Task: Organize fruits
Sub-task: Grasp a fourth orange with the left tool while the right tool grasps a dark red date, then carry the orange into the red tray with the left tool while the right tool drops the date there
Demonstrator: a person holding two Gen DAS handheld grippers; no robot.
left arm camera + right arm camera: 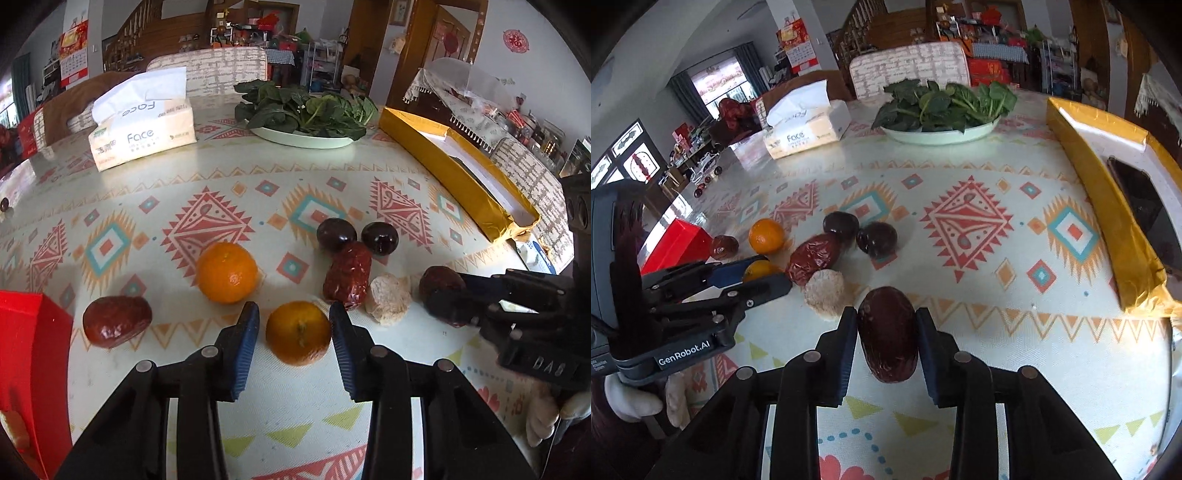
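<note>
**Both tools straddling fruit — each piece dead ahead between the jaws**

Biggest first: the counter (pixel 332 192) under its patterned cloth carries a gold box (pixel 1108 229) along the far right edge, a red box (pixel 33 350) at the near left, and the fruit cluster between them.

Left tool (pixel 293 326): I've got the near orange (pixel 298 333) straight ahead, sitting on the counter between the blue pads. It's round, so no long axis to line up. Jaws are narrowed to about the fruit's width. From the left wrist cam the right pad looks touching; the left pad shows a sliver of gap — I can't call it clamped. The red box lies to this tool's left, close by, prob. the drop spot.

Right tool (pixel 886 325): the dark red date (pixel 888 334) lies between the pads, long axis running along the fingers, pointing away from me. Pads meet both its flanks — I read that as gripped, jaws near closed. Gold box is off to this tool's right, well apart.

Smaller bits nearby: 2nd orange (pixel 227 272), a wrinkled date (pixel 347 275), two dark plums (pixel 336 229), a pale puffed cake (pixel 388 300) just beside the right tool's date, and a lone date (pixel 117 321) near the red box.

Left hand is nearer the red box, right hand nearer the gold one.
</note>
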